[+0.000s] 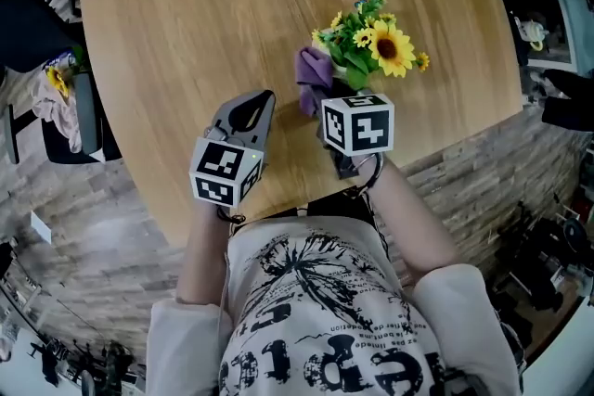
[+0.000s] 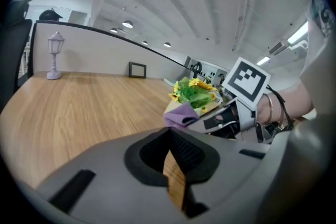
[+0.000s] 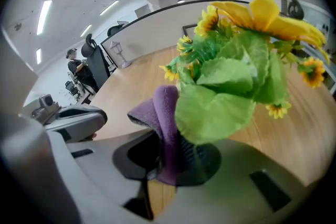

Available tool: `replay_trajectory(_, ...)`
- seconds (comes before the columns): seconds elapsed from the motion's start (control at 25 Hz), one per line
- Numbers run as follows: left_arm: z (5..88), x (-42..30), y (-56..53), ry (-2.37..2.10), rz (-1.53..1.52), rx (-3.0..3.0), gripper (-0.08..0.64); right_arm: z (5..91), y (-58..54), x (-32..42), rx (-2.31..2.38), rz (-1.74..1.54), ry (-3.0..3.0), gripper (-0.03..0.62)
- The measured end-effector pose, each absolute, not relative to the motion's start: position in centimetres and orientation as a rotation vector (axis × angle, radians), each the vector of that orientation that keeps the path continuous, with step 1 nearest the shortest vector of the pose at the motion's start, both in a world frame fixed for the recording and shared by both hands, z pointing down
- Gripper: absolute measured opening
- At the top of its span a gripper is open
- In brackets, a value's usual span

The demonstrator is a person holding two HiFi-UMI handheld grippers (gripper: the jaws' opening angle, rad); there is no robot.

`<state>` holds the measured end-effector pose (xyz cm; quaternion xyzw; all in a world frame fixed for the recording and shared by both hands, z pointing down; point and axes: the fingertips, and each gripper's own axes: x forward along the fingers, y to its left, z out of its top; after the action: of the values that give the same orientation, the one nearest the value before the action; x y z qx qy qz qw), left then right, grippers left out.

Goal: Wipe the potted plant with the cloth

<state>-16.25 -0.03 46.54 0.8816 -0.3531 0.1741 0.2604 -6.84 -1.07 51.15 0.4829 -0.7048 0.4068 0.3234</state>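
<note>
right tool (image 3: pixel 167 162) clenched on purple cloth (image 3: pixel 160 107); cloth up against a green leaf (image 3: pixel 215 113) | potted plant (image 1: pixel 371 42) stands near the tabletop (image 1: pixel 204 23) front edge | left tool (image 2: pixel 170 136) clenched, empty, beside | suggest: light strokes, stem outward; plant looks tippy; brace with left tool

The cloth (image 3: pixel 164 107) looks fleecy, the table (image 1: pixel 204 32) smooth matt wood

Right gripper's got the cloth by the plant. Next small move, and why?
Probably nudge the right gripper toward the nearest green leaf and drag the purple cloth across it: the cloth is pinched in its jaws and sits right beside that leaf.
</note>
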Motion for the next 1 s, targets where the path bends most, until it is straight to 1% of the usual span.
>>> replay_trajectory(0.56,45.8,-11.2,0.0,-1.02,0.397,2.372,0.005,51.5,3.6,-1.5,0.93,1.008,-1.874,0.086)
replay_trajectory(0.84,45.1,-8.0,-0.2,-0.937,0.341,2.438,0.005,51.0,3.9,4.7,0.861,0.873,-1.829,0.084)
replay_trajectory(0.88,45.2,-7.7,-0.2,-0.929,0.347,2.453,0.036,50.9,3.5,5.8,0.871,0.843,-1.817,0.086)
replay_trajectory(0.96,45.6,-7.1,-0.4,-0.913,0.359,2.475,0.158,50.8,2.7,7.8,0.899,0.801,-1.794,0.086)
replay_trajectory(1.0,45.9,-6.7,-0.6,-0.91,0.367,2.485,0.194,50.8,2.3,8.7,0.913,0.791,-1.786,0.086)
